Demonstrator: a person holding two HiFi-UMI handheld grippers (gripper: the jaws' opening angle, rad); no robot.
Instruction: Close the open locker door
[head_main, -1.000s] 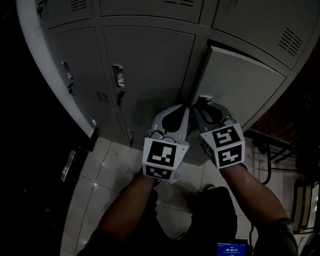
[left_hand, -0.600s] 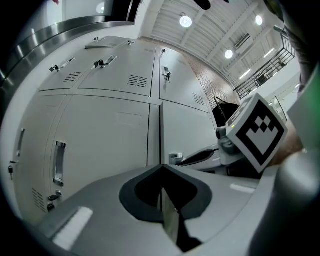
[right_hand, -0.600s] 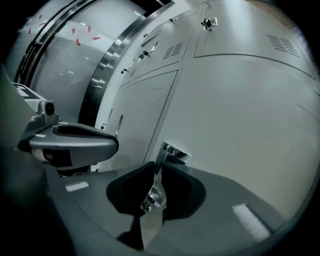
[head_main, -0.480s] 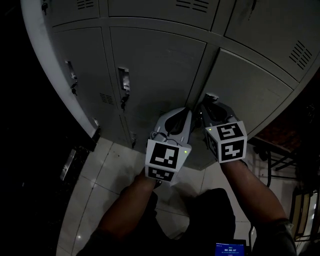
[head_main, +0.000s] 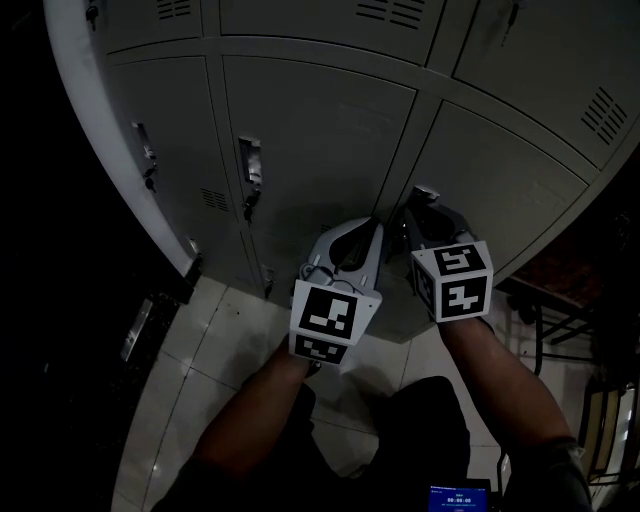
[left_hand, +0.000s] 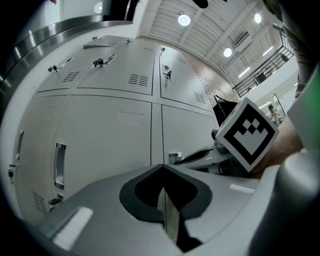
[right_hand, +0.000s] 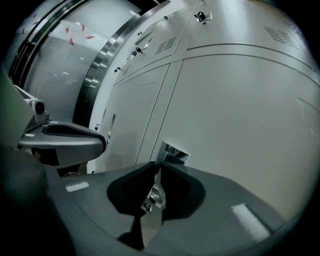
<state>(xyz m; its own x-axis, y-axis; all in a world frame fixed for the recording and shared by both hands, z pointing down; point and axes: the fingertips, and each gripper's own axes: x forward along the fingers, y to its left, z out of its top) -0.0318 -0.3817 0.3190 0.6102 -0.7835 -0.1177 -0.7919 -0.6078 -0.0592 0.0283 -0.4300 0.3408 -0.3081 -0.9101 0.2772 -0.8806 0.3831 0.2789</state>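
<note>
Right tool (right_hand: 156, 170), jaws just drawn in, clamps the chrome flap handle (right_hand: 175, 154) of the grey steel locker door (right_hand: 240, 110), which sits near flush with its frame. Left tool (left_hand: 162, 169) is closed and empty alongside. Recommend a steady, square push until the door seats, releasing only afterwards.

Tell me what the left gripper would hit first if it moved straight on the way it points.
Most likely the locker front, at the upright strip between two doors, just left of the metal handle. How far off it is, I cannot tell.
</note>
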